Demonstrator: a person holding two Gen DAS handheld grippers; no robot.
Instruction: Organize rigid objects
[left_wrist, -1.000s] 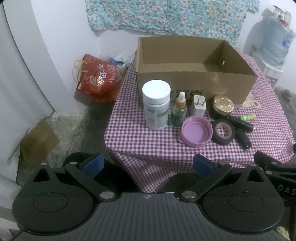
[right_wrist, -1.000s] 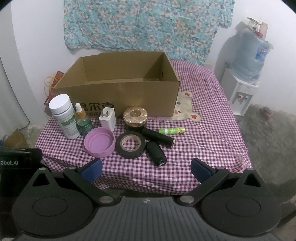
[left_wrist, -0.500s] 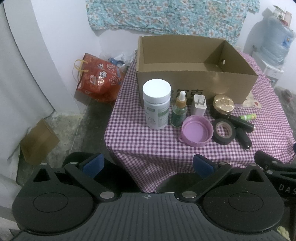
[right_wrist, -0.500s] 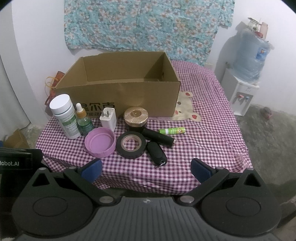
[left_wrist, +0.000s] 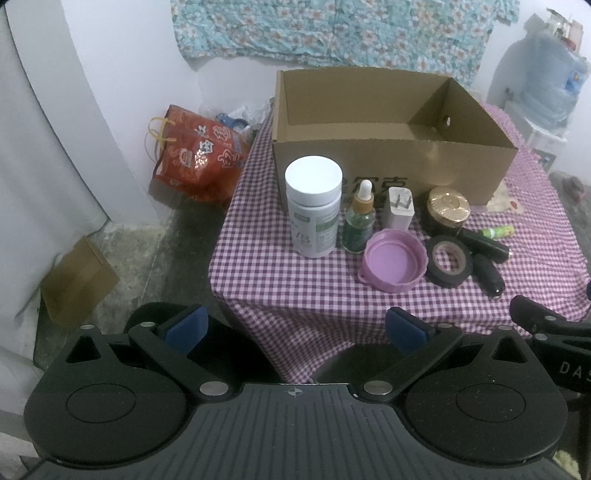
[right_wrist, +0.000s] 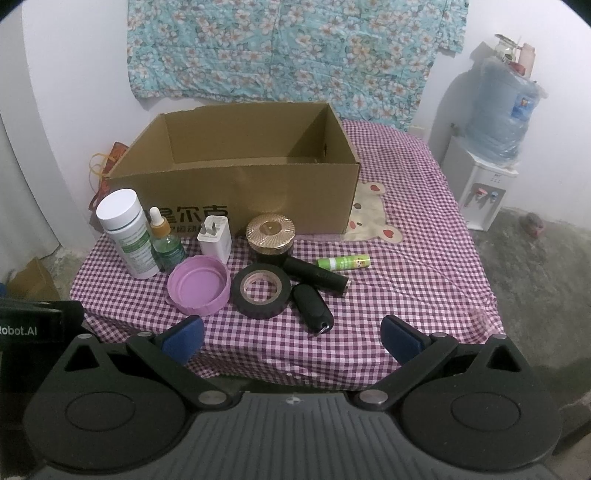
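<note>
The open brown cardboard box (right_wrist: 236, 177) stood on the purple-checked tablecloth (right_wrist: 406, 266). Before its front wall, left to right: white-capped plastic pill bottle (right_wrist: 127, 232), green glass dropper bottle (right_wrist: 166, 243), white plug adapter (right_wrist: 215, 238), gold-lidded round jar (right_wrist: 270, 238), small green tube (right_wrist: 343, 263). Nearer than these lay the upturned purple plastic lid (right_wrist: 197, 290), black tape roll (right_wrist: 261, 290), black cylinder (right_wrist: 317, 275) and black key fob (right_wrist: 313, 304). The left gripper (left_wrist: 295, 328) and right gripper (right_wrist: 291, 334) were both spread wide, holding nothing, short of the table edge.

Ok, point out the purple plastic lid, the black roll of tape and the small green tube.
Purple plastic lid (right_wrist: 197, 287), right wrist view, on its hollow inner face.
Black roll of tape (right_wrist: 242, 300), right wrist view, on the left of its black ring.
Small green tube (right_wrist: 343, 262), right wrist view, mid-length on its label.
</note>
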